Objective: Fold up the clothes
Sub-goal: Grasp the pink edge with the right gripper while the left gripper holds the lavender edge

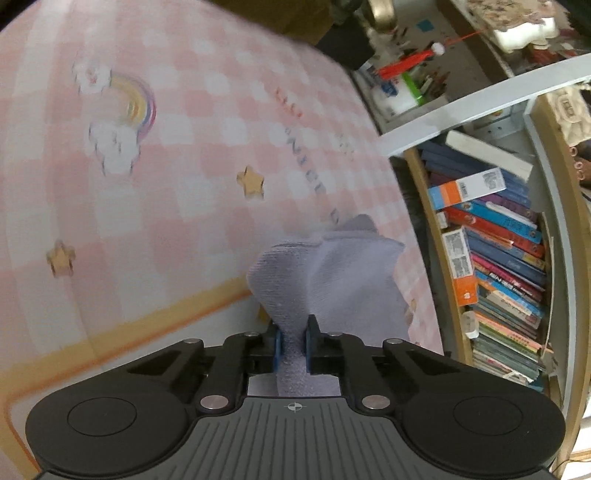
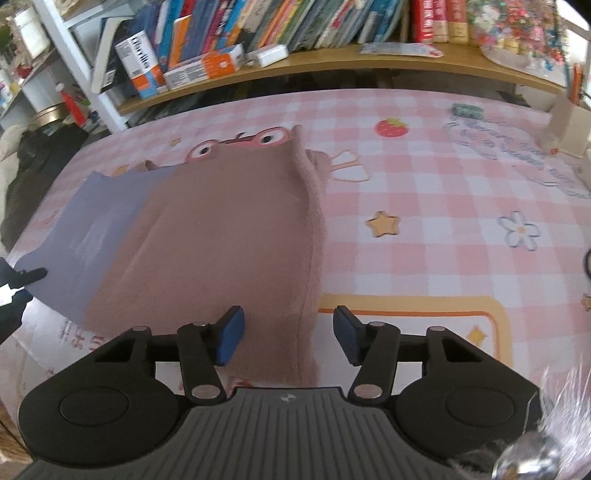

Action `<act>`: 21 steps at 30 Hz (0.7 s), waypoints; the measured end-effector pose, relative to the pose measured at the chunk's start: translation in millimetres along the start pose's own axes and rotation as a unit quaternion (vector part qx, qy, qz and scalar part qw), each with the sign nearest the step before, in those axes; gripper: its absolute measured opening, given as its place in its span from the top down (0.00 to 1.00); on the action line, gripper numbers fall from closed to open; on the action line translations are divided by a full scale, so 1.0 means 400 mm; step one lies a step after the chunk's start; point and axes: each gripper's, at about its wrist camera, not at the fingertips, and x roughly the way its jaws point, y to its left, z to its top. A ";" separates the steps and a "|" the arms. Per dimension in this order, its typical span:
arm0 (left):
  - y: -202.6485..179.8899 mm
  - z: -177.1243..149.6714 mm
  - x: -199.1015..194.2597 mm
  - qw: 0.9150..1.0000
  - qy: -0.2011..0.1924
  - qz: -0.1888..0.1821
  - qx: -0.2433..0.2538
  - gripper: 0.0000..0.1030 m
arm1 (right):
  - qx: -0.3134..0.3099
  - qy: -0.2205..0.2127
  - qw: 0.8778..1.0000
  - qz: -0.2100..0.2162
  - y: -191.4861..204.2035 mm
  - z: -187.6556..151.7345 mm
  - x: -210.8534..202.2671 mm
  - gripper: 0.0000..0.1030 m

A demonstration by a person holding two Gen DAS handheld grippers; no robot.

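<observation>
Left wrist view: the left tongs (image 1: 293,341) pinch a bunched corner of the lavender cloth (image 1: 325,273), which trails away over the pink checked counter (image 1: 166,192) toward the bookshelf (image 1: 495,258).

Right wrist view: the right tongs (image 2: 289,334) are spread above the near end of the brown cloth (image 2: 229,229). It lies flat, long axis running away toward the bookshelf (image 2: 258,33), partly overlapping the lavender cloth (image 2: 99,229) at its left.

Pink checkered tablecloth (image 2: 424,206) with stars, a strawberry and a rainbow print; right behind it a wooden bookshelf (image 2: 332,62) crammed with colourful books (image 1: 506,236).
</observation>
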 end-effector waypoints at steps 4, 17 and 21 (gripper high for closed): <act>0.026 0.045 -0.024 1.000 -0.019 0.004 0.001 0.91 | -0.010 0.008 1.000 0.017 0.043 0.002 0.015 0.51; 0.114 0.115 -0.020 1.000 -0.008 0.008 -0.022 0.86 | -0.020 0.020 0.999 0.038 0.141 -0.002 0.055 0.54; 0.122 0.122 -0.009 1.000 0.001 0.003 -0.026 0.84 | -0.012 0.020 0.999 0.034 0.140 -0.003 0.058 0.55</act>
